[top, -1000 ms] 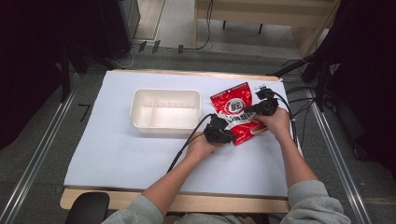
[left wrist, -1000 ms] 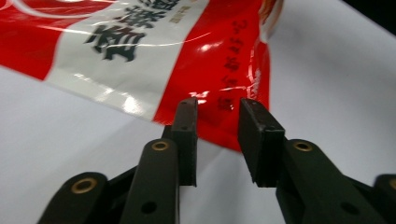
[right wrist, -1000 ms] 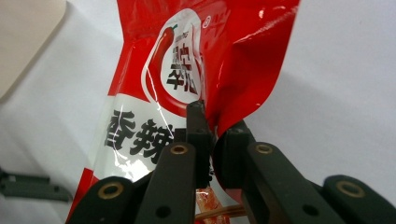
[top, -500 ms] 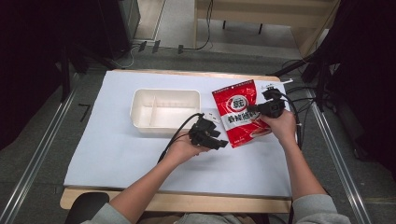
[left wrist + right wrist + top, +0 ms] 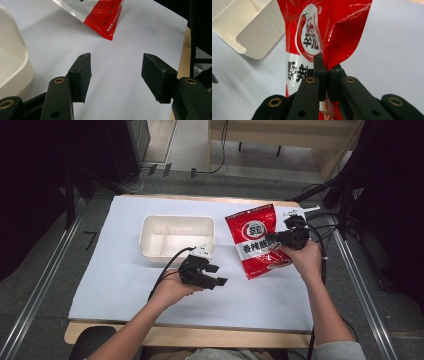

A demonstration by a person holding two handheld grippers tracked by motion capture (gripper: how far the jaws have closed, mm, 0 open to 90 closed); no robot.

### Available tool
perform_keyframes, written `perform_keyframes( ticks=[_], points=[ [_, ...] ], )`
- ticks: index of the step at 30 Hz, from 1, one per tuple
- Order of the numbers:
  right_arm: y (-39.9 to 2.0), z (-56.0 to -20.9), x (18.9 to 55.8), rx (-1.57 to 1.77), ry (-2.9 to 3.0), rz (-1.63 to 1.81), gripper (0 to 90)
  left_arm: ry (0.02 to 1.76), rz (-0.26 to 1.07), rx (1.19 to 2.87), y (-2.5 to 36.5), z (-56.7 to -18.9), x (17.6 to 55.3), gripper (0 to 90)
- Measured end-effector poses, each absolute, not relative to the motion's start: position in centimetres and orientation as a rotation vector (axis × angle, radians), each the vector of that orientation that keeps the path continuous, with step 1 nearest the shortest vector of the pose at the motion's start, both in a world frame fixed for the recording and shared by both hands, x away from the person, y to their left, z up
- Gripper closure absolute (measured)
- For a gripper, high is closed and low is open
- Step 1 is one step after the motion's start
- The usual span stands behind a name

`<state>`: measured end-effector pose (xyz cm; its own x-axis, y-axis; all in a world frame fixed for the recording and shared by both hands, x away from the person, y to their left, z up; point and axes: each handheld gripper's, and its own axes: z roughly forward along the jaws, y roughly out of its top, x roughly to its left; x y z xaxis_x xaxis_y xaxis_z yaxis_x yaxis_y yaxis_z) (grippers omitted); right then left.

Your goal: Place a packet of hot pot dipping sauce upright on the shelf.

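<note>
Our left gripper has pulled back from the shiny red snack bag and now sits near us, jaws wide apart over the white table cover. Our right gripper pinches the bag's edge, jaws squeezed together. The bag lies beside the white plastic divided tray.

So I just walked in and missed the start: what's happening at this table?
A person sits at a white-covered table with a gripper in each hand. The right gripper is shut on the edge of a red snack bag, which looks partly lifted beside a white divided tray. The left gripper is open with nothing between its jaws, in front of the tray and near the bag's lower corner. The tray's compartments look empty.
</note>
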<state>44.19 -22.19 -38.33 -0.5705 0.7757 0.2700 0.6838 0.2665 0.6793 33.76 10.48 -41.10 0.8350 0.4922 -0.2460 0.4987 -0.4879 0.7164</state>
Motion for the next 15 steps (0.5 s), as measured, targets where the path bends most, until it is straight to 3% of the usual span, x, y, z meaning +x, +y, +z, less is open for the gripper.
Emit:
perform_keyframes(
  ticks=[15],
  points=[
    [-21.9,-35.1,41.9,1.314,2.37,1.273,90.0,0.743,0.029,2.126,14.1,-41.4,32.8,37.0]
  ],
)
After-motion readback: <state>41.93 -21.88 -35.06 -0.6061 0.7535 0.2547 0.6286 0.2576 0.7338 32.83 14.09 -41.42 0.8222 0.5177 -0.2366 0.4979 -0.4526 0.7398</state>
